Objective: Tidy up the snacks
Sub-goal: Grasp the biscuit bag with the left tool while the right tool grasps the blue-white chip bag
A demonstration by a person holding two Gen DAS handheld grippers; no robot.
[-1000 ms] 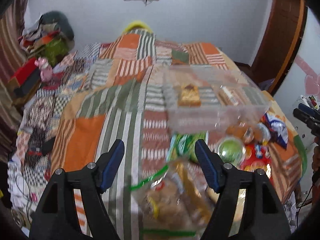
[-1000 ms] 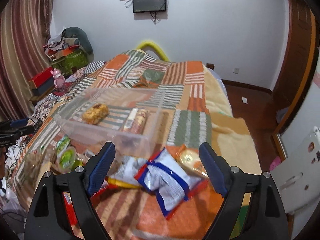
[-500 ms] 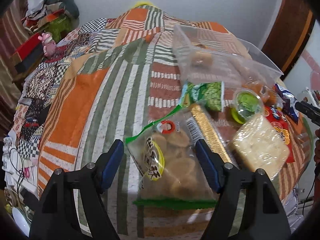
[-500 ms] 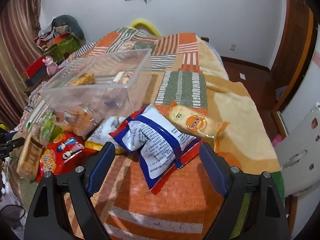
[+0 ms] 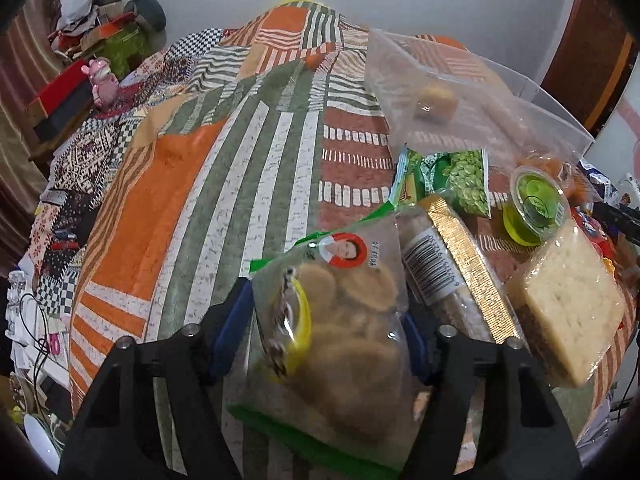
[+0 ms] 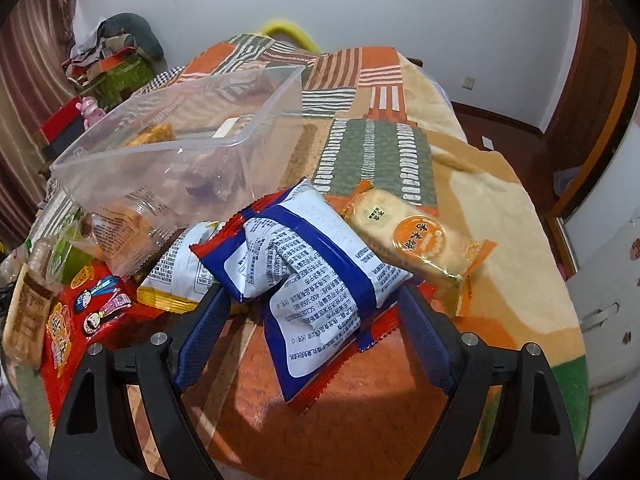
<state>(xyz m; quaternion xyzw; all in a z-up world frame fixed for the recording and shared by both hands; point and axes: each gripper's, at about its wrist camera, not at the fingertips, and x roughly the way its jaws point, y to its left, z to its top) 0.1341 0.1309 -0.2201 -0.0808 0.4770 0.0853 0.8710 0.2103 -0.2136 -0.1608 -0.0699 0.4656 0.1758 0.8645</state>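
Snacks mostly lie loose on the patchwork bedspread (image 5: 224, 184); we count only 2 or 3 inside the clear plastic bin (image 6: 180, 152), so most sorting is left. Our left gripper (image 5: 326, 330) is closing around the clear bag of round biscuits (image 5: 340, 320), pads at its sides. Our right gripper (image 6: 310, 332) narrows astride the blue-and-white foil packet (image 6: 316, 276), not yet pinching it. Neither is lifted.

A patchwork-quilted bed (image 5: 224, 184) carried everything: a clear plastic bin (image 6: 192, 152), a cookie bag (image 5: 340, 320), a blue-and-white packet (image 6: 316, 264) and a green jelly cup (image 5: 534, 208).
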